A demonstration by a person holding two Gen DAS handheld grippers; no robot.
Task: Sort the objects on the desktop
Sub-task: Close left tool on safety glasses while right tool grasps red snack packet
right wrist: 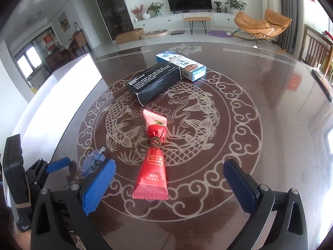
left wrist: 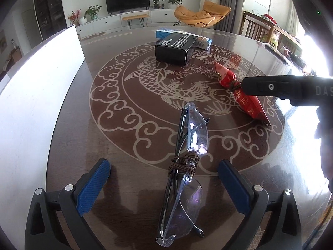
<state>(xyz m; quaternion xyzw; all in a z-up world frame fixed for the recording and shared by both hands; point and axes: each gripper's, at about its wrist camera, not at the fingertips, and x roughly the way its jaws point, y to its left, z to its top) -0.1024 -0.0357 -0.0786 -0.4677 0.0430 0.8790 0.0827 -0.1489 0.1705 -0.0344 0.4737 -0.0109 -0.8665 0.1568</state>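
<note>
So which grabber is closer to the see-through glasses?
Left. The clear safety glasses lie between the open left gripper's fingers, untouched; the right gripper straddles the red snack packet beside them.

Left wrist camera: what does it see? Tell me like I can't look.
Clear glasses tied with brown string lie on a dark table between the left tongs, which are open. Farther off are a red snack packet, a black box and a blue box.
</note>
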